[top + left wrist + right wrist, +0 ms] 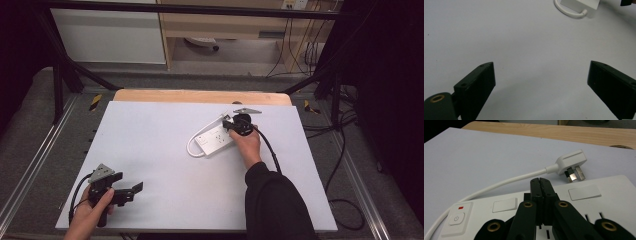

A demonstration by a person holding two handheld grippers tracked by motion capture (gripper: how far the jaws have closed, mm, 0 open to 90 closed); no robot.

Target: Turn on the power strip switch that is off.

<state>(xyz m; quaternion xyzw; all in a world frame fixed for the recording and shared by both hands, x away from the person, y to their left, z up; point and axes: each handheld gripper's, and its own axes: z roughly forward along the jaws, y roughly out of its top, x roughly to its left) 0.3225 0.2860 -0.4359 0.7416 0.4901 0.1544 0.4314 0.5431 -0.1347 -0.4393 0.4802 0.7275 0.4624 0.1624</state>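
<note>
A white power strip (215, 138) lies on the white board right of centre, its cable (192, 147) looped at its left end. In the right gripper view the strip (586, 202) shows a power button (456, 217) with a red mark, and its white plug (571, 165) rests on the board just beyond it. My right gripper (540, 181) is shut, jaws pressed together with nothing between them, low over the strip's top face (227, 123). My left gripper (127, 192) is held at the board's near left corner, open and empty (541, 72), pointing towards the strip (580, 3).
The white board (150, 150) lies on a wooden table (200, 96) that shows along its far edge. Black frame posts (57, 85) stand at the back corners. Cables (345, 200) trail on the floor at the right.
</note>
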